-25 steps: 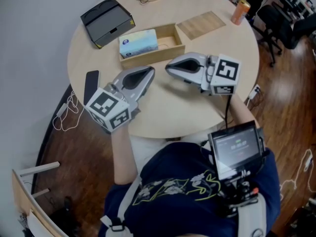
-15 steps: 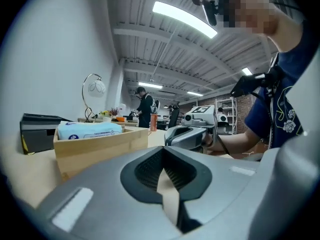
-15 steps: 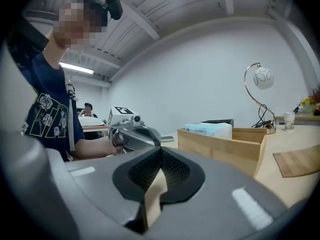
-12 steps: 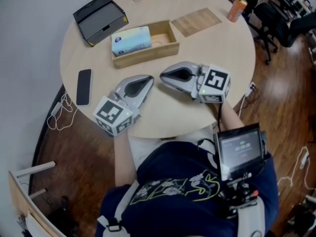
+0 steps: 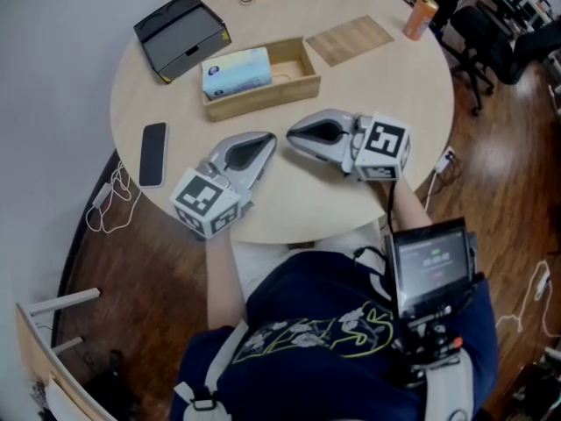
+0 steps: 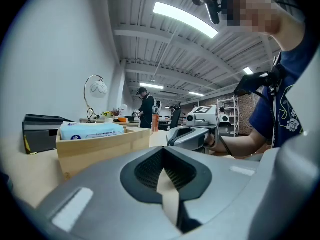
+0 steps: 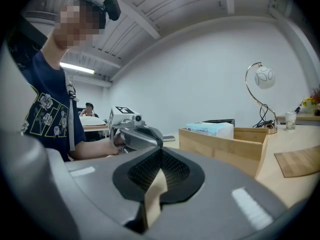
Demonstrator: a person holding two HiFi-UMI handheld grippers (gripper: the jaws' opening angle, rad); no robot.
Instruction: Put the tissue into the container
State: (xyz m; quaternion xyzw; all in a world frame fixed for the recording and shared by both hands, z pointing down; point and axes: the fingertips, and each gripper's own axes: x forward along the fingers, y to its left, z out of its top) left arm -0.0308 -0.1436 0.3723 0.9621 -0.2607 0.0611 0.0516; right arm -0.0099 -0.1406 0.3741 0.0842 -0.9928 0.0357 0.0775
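Round table (image 5: 372, 82), tissue pack (image 5: 237, 71) in box (image 5: 263, 102), print illegible

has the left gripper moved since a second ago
Yes. The left gripper has shifted right, away from the black phone: its marker cube overlapped the phone's near end a second ago, and now a gap shows between them.

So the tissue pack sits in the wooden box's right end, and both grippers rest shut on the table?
No: the head view shows the tissue pack in the wooden box's left end. Left gripper and right gripper do rest shut on the table.
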